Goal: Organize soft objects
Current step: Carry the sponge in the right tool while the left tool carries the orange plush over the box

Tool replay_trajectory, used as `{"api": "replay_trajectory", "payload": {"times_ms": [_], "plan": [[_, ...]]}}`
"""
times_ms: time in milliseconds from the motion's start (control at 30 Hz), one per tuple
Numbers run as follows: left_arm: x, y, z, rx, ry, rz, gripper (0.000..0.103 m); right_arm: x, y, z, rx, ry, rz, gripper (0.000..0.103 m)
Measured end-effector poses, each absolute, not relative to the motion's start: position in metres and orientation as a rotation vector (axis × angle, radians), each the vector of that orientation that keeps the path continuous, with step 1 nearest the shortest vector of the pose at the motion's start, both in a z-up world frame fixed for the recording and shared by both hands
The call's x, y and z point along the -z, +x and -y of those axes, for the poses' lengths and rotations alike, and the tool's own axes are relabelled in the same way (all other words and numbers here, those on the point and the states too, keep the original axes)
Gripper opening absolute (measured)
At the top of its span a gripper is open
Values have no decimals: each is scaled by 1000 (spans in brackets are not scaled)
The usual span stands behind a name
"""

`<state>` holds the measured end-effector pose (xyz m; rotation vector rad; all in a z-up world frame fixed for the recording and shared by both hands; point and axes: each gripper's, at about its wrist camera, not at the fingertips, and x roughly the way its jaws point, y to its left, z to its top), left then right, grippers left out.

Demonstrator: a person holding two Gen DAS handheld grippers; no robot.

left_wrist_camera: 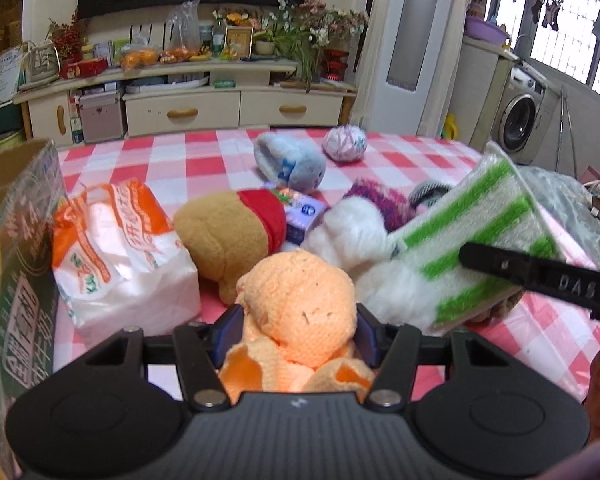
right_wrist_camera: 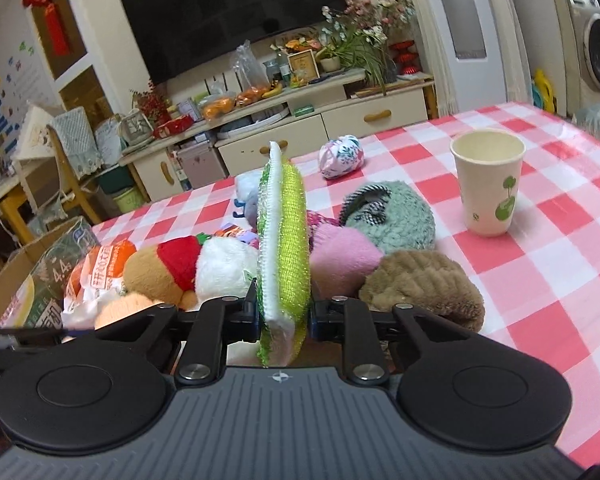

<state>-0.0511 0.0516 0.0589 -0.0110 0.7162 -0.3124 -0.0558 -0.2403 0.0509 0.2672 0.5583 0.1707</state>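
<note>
Left hand-held gripper (left_wrist_camera: 296, 330) pinching an orange knitted toy (left_wrist_camera: 298, 308) just above the checkered tabletop (left_wrist_camera: 188, 156), right hand-held gripper (right_wrist_camera: 283, 316) clamping a green-striped sponge cloth (right_wrist_camera: 282, 240) upright over the plush pile.

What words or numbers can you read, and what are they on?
"DAS": on the right hand-held gripper's finger.
"4.4": on the cardboard box.
Chinese print on the box and on the orange tissue pack: too blurred to read.
Small purple packet: unreadable.

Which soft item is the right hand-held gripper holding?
The green-and-white striped scrubbing pad, held upright on edge; the other soft items lie on the table.
</note>
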Motion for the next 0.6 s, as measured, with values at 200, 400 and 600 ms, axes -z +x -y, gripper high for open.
{"api": "replay_trajectory", "payload": {"times_ms": [200, 400, 600], "plan": [[-75, -60, -62, 321, -36, -661, 57, -76, -75, 223, -151, 168, -509, 24], [-93, -64, -80, 314, -80, -606, 57, -107, -91, 213, -168, 148, -460, 24], [-111, -70, -108, 262, -126, -548, 57, -138, -97, 194, -244, 172, -431, 24]]}}
